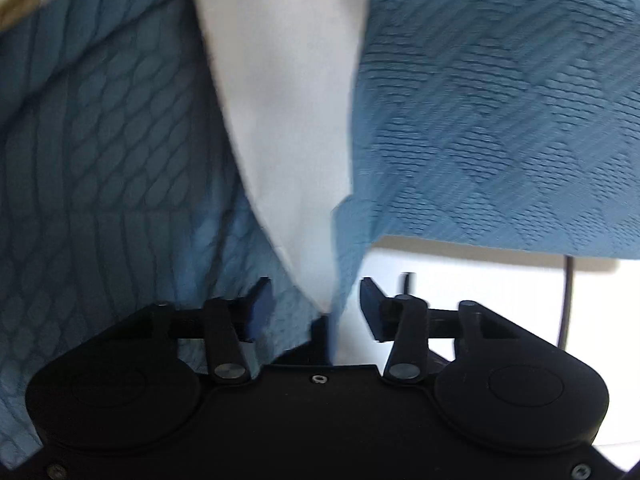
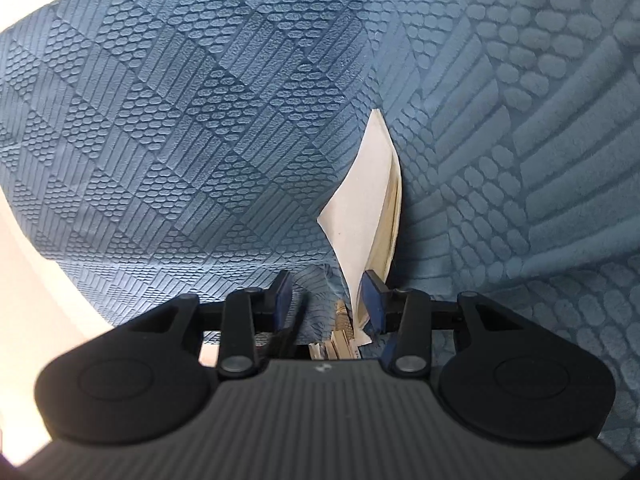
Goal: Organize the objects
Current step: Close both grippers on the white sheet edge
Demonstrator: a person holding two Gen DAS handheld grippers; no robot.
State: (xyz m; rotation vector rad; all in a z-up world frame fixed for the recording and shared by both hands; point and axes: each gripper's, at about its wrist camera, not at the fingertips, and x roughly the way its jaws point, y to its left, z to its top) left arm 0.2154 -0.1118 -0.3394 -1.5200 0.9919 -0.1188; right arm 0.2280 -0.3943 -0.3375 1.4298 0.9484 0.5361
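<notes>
A blue cloth [image 1: 500, 120] with a raised pattern of ovals and stripes fills the left wrist view. A white sheet-like piece [image 1: 288, 120] shows in its opening. Both taper down between the fingers of my left gripper [image 1: 316, 304]. A gap remains beside the right pad, so the left gripper is open. In the right wrist view the same blue cloth [image 2: 200, 120] covers nearly everything, with a white piece with yellowish layers [image 2: 368, 200] poking from a slit. My right gripper [image 2: 328, 292] is shut on a bunched fold of the cloth and the white piece's lower edge.
Under the hanging cloth in the left wrist view lies a white surface [image 1: 480, 280] with a dark cable [image 1: 568, 300] running across it. A pale beige surface [image 2: 32, 280] shows at the left edge of the right wrist view. Small striped labels [image 2: 340, 340] sit below the right gripper's fingers.
</notes>
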